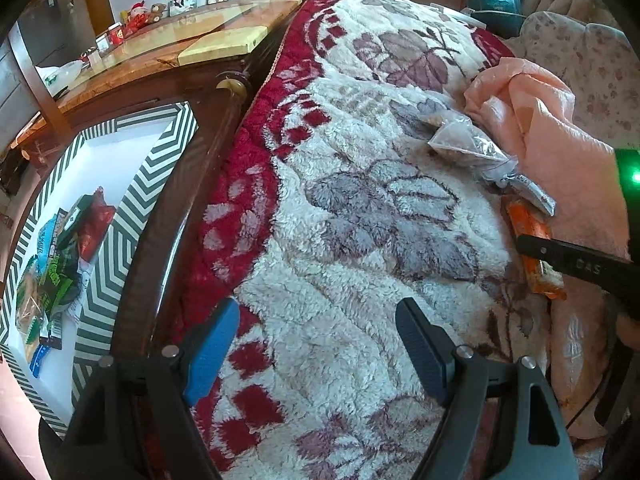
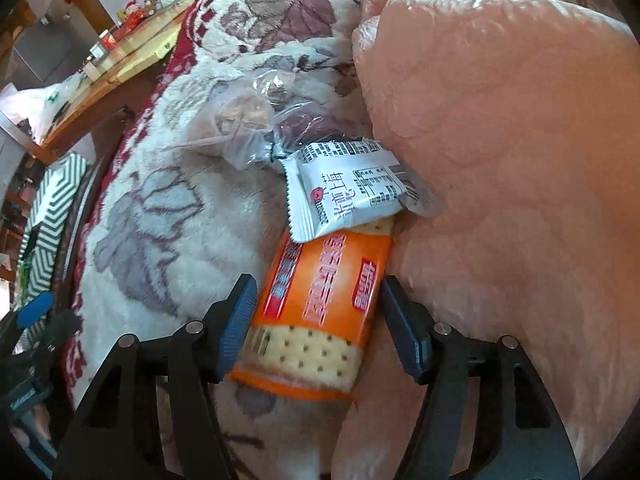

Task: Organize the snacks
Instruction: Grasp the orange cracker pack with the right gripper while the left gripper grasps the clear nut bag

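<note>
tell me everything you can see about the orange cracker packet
The orange plastic cracker packet is a sealed, glossy, oblong wrapper with red label bands and a clear window showing pale dotted crackers. It lies flat on the fluffy floral blanket against the peach quilt. A white sachet overlaps its far end. The right tongs straddle it, open.

- Orange cracker packet (image 2: 320,308): lies flat on the fleecy blanket, against the pink quilt, its far end under the white packet.
- White sachet (image 2: 352,188): printed back up, tilted, overlapping the crackers.
- Clear bag (image 2: 244,120): crumpled, knotted, just beyond.
- Striped box (image 1: 120,184): open, holding several packets.
</note>
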### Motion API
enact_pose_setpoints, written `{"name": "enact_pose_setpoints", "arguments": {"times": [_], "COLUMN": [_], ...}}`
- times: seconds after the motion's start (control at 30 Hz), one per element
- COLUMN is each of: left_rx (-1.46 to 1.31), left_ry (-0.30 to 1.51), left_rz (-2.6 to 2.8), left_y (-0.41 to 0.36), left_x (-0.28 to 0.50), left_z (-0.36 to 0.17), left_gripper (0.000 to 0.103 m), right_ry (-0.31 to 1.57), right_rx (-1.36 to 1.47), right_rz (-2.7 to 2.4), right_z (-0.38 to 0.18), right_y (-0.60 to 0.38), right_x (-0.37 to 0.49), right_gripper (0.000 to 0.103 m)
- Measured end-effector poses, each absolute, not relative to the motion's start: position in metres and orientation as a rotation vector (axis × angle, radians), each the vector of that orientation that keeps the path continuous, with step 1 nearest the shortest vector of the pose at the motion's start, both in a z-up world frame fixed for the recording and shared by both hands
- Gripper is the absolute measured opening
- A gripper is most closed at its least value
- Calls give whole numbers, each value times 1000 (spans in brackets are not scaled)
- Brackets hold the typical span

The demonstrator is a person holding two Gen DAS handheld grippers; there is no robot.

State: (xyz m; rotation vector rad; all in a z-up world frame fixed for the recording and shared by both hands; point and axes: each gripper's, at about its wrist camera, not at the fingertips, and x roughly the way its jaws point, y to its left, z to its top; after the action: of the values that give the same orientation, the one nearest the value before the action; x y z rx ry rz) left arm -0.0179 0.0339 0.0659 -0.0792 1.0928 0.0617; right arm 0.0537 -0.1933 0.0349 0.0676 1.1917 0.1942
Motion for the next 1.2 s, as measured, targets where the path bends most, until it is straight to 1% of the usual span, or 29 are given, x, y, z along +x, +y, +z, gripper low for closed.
{"name": "enact_pose_setpoints", "arguments": {"times": [0.13, 0.17, 0.3, 0.47, 0.73, 0.87, 1.0, 1.03, 1.1, 1.13, 1.2], "left_rx": [-76, -76, -89, -124, -168, -206, -177, -158, -150, -156, -150], "left_ry": [1099, 1099, 1081, 1087, 1098, 1129, 1168, 1177, 1191, 1185, 1160], "left_rz": [64, 62, 36, -33, -104, -110, -135, -127, -120, -129, -144], "left_y": [33, 32, 25, 5, -37, -51, -73, -76, -76, -74, -68], "left_x": [-11, -8, 13, 58, 131, 161, 180, 182, 183, 181, 174], "left_z": [65, 65, 73, 77, 76, 66, 49, 44, 36, 36, 39], "left_gripper": [82, 82, 82, 82, 83, 85, 84, 83, 56, 55, 48], "right_ry": [1207, 1212, 1214, 1214, 1227, 1228, 1227, 1225, 1224, 1222, 1218], "right_rx": [96, 87, 61, 17, 63, 85, 92, 96, 98, 95, 82], "right_rz": [212, 221, 268, 323, 354, 368, 379, 381, 383, 383, 382], "right_z": [27, 27, 28, 32, 26, 24, 22, 22, 21, 21, 22], "right_y": [-195, -194, -189, -179, -186, -189, -190, -190, -191, -191, -190], "right_x": [64, 65, 59, 33, 33, 34, 35, 35, 36, 36, 35], "right_gripper": [64, 58, 55, 55, 55, 55, 56, 56, 56, 56, 55]}}
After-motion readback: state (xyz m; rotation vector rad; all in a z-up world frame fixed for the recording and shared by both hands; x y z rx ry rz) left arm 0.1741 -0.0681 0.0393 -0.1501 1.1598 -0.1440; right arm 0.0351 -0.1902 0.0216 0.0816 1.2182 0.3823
